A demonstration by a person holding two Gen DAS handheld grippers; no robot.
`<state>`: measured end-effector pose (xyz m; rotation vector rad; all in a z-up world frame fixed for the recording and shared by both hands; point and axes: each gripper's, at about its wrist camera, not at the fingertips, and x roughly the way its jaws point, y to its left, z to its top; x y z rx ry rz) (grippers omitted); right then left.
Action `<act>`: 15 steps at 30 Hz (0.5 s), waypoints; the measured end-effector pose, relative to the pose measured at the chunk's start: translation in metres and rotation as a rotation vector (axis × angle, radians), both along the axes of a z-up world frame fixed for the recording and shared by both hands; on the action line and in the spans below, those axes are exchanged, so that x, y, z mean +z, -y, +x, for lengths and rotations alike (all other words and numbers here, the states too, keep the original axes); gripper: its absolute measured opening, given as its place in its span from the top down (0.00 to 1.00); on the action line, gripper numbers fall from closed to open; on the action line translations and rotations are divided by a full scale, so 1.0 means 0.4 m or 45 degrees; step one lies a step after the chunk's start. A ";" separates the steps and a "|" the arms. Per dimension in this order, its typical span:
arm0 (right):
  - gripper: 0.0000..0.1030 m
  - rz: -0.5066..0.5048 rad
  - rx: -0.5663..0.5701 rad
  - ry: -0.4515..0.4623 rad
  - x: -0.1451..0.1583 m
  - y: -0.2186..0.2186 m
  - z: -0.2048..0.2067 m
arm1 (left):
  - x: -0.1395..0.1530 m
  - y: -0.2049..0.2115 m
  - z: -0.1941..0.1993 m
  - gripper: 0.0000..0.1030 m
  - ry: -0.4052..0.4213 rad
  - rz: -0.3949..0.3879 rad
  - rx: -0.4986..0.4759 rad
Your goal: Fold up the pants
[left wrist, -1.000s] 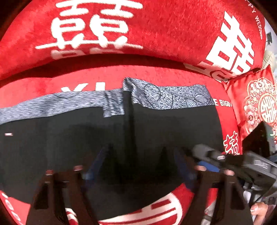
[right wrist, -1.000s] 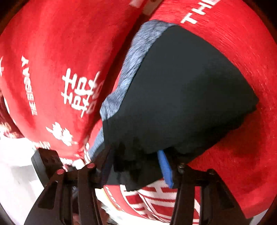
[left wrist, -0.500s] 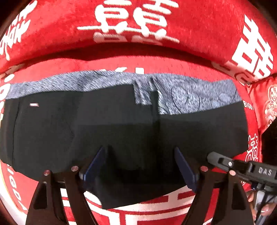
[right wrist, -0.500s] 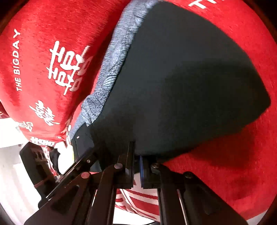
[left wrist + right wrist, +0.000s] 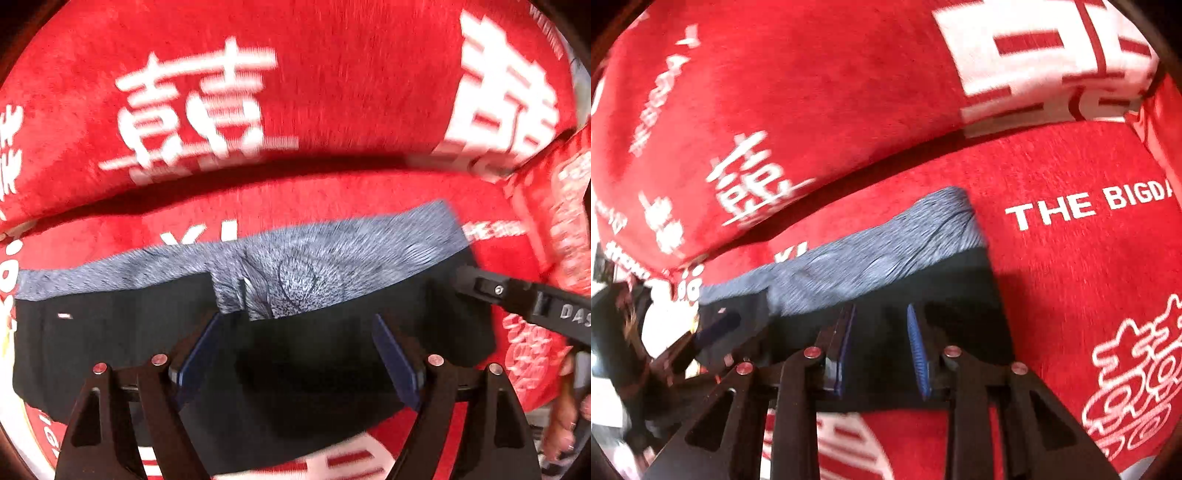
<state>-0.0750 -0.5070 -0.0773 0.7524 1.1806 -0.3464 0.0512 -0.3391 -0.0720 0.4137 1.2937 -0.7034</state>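
Observation:
The black pants with a grey patterned waistband lie folded flat on the red sofa seat. My left gripper is open, its blue pads spread wide over the black fabric near the front edge. My right gripper is partly open over the right end of the pants, gripping nothing. The right gripper also shows at the right edge of the left wrist view. The left gripper shows at the left of the right wrist view.
A red backrest cushion with white characters rises behind the seat. A red embroidered pillow sits at the right end. The seat's front edge with white print lies just below the grippers.
My right gripper has opened, let go of the pants' edge and swung round to face the backrest. My left gripper stayed open and shifted slightly. The pants lie flat.

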 end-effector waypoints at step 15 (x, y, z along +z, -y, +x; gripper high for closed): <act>0.55 -0.015 0.229 -0.132 -0.044 -0.114 0.017 | 0.007 -0.212 0.034 0.14 -0.086 0.164 0.333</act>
